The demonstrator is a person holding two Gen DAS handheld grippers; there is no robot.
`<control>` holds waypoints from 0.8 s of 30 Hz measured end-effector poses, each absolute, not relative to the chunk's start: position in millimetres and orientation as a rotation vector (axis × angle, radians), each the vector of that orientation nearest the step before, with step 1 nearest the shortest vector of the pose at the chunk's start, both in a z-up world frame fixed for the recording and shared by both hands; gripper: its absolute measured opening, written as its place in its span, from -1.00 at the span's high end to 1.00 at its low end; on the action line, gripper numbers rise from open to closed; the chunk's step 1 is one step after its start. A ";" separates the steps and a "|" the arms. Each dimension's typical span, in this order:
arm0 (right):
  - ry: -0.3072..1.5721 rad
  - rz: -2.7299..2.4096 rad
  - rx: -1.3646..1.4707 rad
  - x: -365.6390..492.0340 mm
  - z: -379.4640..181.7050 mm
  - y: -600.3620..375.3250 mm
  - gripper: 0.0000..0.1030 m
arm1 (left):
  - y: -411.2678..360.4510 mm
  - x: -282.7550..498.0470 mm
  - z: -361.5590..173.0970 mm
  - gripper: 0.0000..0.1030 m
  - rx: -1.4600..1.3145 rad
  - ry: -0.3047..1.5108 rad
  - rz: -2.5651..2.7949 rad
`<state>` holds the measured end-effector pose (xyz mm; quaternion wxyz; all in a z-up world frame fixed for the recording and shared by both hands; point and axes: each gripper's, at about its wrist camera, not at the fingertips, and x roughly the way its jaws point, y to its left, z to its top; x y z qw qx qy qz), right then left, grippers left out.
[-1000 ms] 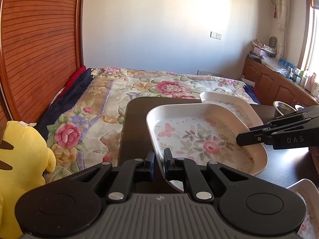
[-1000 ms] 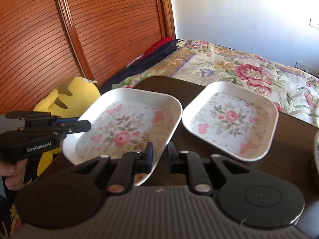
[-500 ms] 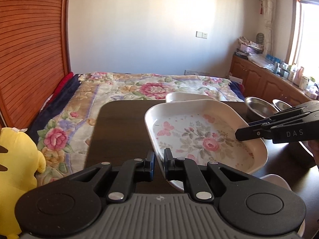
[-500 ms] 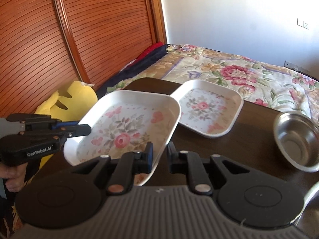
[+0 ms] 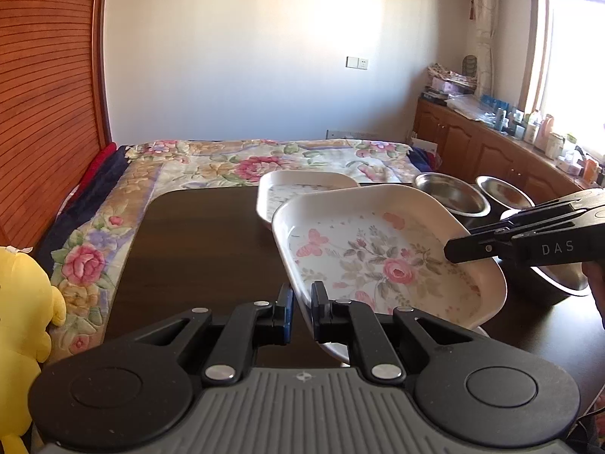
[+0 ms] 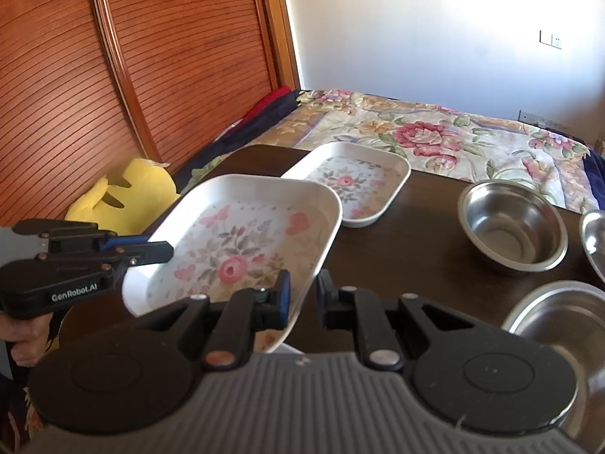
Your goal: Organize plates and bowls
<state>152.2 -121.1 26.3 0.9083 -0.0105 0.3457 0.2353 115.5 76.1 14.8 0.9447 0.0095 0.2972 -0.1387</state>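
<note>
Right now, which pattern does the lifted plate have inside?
The lifted plate is white with pink roses and butterflies, clearest in the right wrist view.

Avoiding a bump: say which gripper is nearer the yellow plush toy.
Left. The left gripper is beside the plush toy; the right gripper grips the white floral tray's far edge.

Landmark: the bed under a floral quilt, filling the middle of the room
Wall behind the bed: plain white, a switch plate on it, a bright patch of sun across it
Left of the bed: a reddish slatted wooden panel reaching high
Right of the bed: low wooden cabinets with a cluttered top, below a glaring window with a curtain
Before the bed: a dark wooden table
Left of the table: a yellow plush toy
Light: daylight
</note>
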 end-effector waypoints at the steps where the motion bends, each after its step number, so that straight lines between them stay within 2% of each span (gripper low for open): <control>1: 0.711 0.485 -0.020 149.8 26.5 -123.5 0.68 | 74.3 113.2 15.4 0.78 0.020 0.604 -0.285; 17: 0.680 0.468 0.010 114.2 29.0 -152.2 0.68 | 49.6 74.4 24.1 0.77 0.032 0.580 -0.319; 24: 0.693 0.468 0.032 100.8 14.7 -159.3 0.68 | 43.1 58.9 11.1 0.77 0.027 0.596 -0.332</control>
